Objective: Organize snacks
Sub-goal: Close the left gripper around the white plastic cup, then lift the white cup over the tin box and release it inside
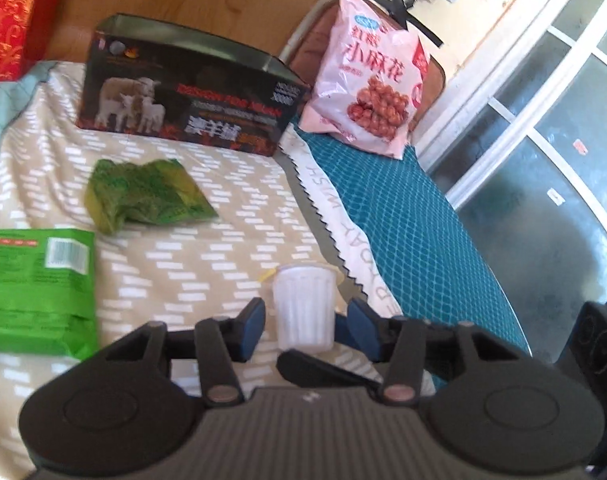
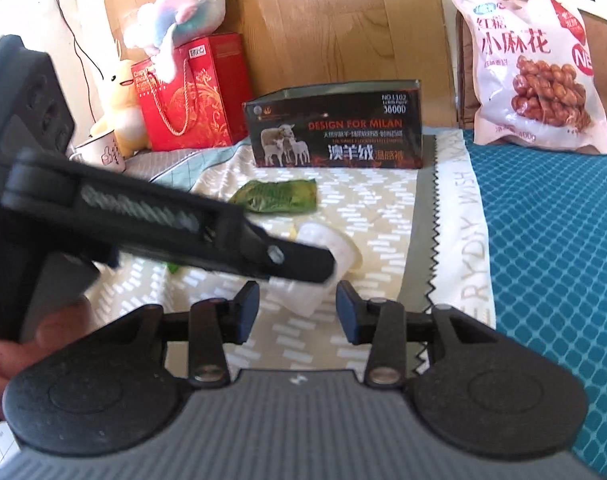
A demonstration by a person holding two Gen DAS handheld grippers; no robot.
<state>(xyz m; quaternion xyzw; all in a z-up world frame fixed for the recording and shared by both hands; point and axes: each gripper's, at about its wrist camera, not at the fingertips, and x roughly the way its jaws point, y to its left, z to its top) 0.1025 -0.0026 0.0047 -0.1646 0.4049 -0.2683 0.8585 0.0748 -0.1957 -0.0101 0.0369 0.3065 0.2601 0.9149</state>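
A white ribbed jelly cup [image 1: 302,307] stands between the blue pads of my left gripper [image 1: 305,330]; the jaws stand open around it, with small gaps on both sides. In the right wrist view the cup [image 2: 335,250] is partly hidden behind the left gripper's body [image 2: 163,224]. My right gripper [image 2: 298,310] is open and empty just in front of the cup. A crumpled green snack packet [image 1: 143,194] lies on the cloth, also seen in the right wrist view [image 2: 277,196]. A green snack bag [image 1: 35,292] lies at left. The open black box [image 1: 191,104] stands behind. A pink snack bag [image 1: 369,76] leans at the back right.
A red gift bag [image 2: 195,92], plush toys [image 2: 183,8] and a mug [image 2: 101,152] stand at the back left. A beige patterned cloth [image 1: 207,256] covers the bed, with a teal quilted cover [image 1: 415,216] to its right. A wooden headboard [image 2: 343,28] is behind.
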